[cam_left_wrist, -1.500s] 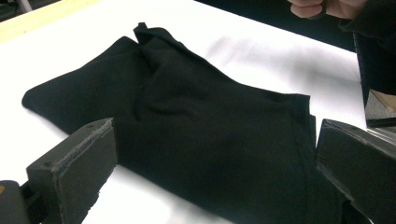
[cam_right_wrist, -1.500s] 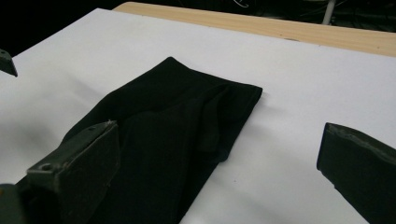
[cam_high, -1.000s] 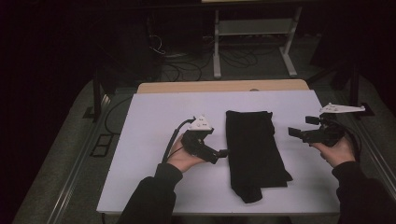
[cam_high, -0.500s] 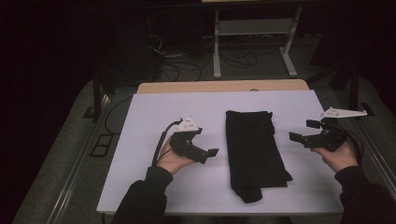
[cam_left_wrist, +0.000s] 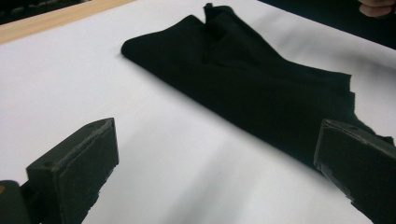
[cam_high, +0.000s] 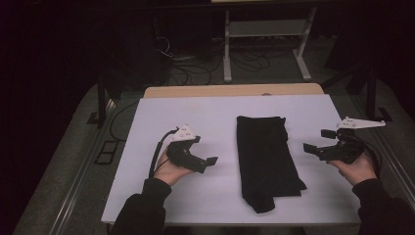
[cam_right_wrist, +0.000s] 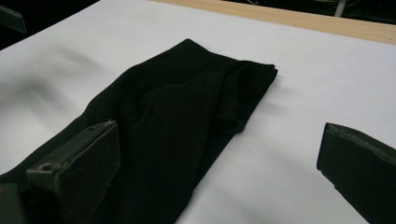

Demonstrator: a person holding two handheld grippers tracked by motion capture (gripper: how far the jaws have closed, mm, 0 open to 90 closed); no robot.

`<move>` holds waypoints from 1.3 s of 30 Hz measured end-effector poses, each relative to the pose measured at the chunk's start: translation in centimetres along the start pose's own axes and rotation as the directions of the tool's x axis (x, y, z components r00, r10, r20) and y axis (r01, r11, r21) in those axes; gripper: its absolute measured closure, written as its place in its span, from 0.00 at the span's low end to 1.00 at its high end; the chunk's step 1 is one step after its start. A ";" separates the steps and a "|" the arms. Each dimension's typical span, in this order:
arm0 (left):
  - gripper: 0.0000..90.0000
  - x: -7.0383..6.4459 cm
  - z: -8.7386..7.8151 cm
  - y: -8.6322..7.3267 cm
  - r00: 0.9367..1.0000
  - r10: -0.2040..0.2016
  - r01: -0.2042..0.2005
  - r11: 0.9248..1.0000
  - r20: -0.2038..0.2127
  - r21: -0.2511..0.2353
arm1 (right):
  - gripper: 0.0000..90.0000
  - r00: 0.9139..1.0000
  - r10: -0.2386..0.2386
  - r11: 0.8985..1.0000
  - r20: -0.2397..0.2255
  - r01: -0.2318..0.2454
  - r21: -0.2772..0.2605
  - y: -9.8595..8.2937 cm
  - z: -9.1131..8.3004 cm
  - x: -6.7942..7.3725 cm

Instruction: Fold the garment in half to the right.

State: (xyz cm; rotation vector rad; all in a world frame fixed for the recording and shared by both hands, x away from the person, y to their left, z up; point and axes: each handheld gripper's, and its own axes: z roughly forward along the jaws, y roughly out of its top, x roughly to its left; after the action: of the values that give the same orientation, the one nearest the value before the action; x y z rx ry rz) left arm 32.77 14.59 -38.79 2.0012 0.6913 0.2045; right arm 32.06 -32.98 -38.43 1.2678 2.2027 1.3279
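A black folded garment lies lengthwise in the middle of the white table. To its left, my left gripper is held in a hand, points toward the cloth and is apart from it. In the left gripper view the jaws of the left gripper stand wide open over bare table, with the garment ahead. My right gripper is held to the right of the cloth, clear of it. In the right gripper view my right gripper is open and empty, facing the garment.
A wooden strip runs along the table's far edge. Behind it, on the dark floor, are a metal stand and loose cables. White tabletop lies open on both sides of the cloth.
My left gripper has drawn back to the left, away from the garment's edge. The right gripper has barely shifted. The cloth lies as before.
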 end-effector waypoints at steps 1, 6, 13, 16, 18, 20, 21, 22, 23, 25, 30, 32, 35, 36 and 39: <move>0.00 0.1 -0.2 -0.1 1.000 -0.005 0.005 1.000 -0.002 -0.002 | 0.00 1.000 0.004 1.000 -0.001 -0.004 0.004 -0.1 0.0 0.1; 0.00 0.5 -1.0 -0.6 1.000 -0.010 0.009 1.000 -0.014 -0.008 | 0.00 1.000 0.001 1.000 -0.002 -0.001 0.011 -0.5 0.0 0.2; 0.00 1.2 -2.3 -1.6 0.999 -0.032 0.031 0.999 -0.033 -0.021 | 0.00 1.000 -0.005 1.000 -0.007 0.005 0.014 -1.0 -0.1 0.6; 0.00 1.4 -2.8 -2.1 0.998 -0.045 0.044 0.999 -0.044 -0.023 | 0.00 1.000 -0.004 1.000 -0.010 0.004 0.016 -1.2 -0.1 0.8; 0.00 1.6 -3.1 -2.5 0.997 -0.053 0.052 0.998 -0.053 -0.020 | 0.00 1.000 -0.003 1.000 -0.011 0.004 0.020 -1.4 -0.2 0.9; 0.00 1.7 -3.4 -2.8 0.997 -0.057 0.056 0.998 -0.057 -0.026 | 0.00 1.000 0.000 1.000 -0.012 0.000 0.021 -1.7 -0.2 0.9; 0.00 1.8 -3.5 -2.9 0.996 -0.059 0.058 0.998 -0.060 -0.026 | 0.00 1.000 -0.002 1.000 -0.010 0.002 0.019 -1.8 -0.2 0.8; 0.00 1.9 -3.6 -3.0 0.996 -0.062 0.061 0.998 -0.063 -0.028 | 0.00 1.000 0.003 1.000 -0.010 -0.003 0.023 -2.0 -0.2 0.8; 0.00 2.0 -3.8 -3.2 0.996 -0.064 0.062 0.998 -0.065 -0.028 | 0.00 1.000 0.001 1.000 -0.010 -0.001 0.022 -2.1 -0.2 0.8; 0.00 2.2 -4.0 -3.4 0.995 -0.072 0.070 0.997 -0.072 -0.031 | 0.00 1.000 0.006 1.000 -0.011 -0.006 0.024 -2.3 -0.3 0.9; 0.00 2.5 -4.6 -3.9 0.993 -0.082 0.079 0.996 -0.081 -0.040 | 0.00 1.000 -0.004 1.000 -0.011 0.004 0.011 -2.6 -0.6 1.1; 0.00 2.6 -4.9 -4.1 0.992 -0.088 0.084 0.996 -0.088 -0.042 | 0.00 1.000 -0.001 1.000 -0.014 0.002 0.013 -2.7 -0.7 1.2; 0.00 2.9 -5.4 -4.6 0.991 -0.089 0.086 0.996 -0.097 -0.040 | 0.00 1.000 -0.006 1.000 -0.014 0.006 0.010 -2.9 -0.8 1.4; 0.00 2.9 -5.5 -4.8 0.990 -0.097 0.093 0.995 -0.098 -0.044 | 0.00 1.000 -0.007 1.000 -0.017 0.007 0.011 -3.0 -0.8 1.4; 0.00 3.1 -6.0 -5.4 0.988 -0.110 0.105 0.993 -0.109 -0.051 | 0.00 1.000 -0.010 1.000 -0.020 0.010 0.008 -3.2 -0.9 1.6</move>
State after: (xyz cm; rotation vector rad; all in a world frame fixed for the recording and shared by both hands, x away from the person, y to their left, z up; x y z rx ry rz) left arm 30.81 22.79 -40.69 1.9149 0.8558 0.2666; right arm 28.81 -32.84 -40.25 1.2504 2.2275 1.3350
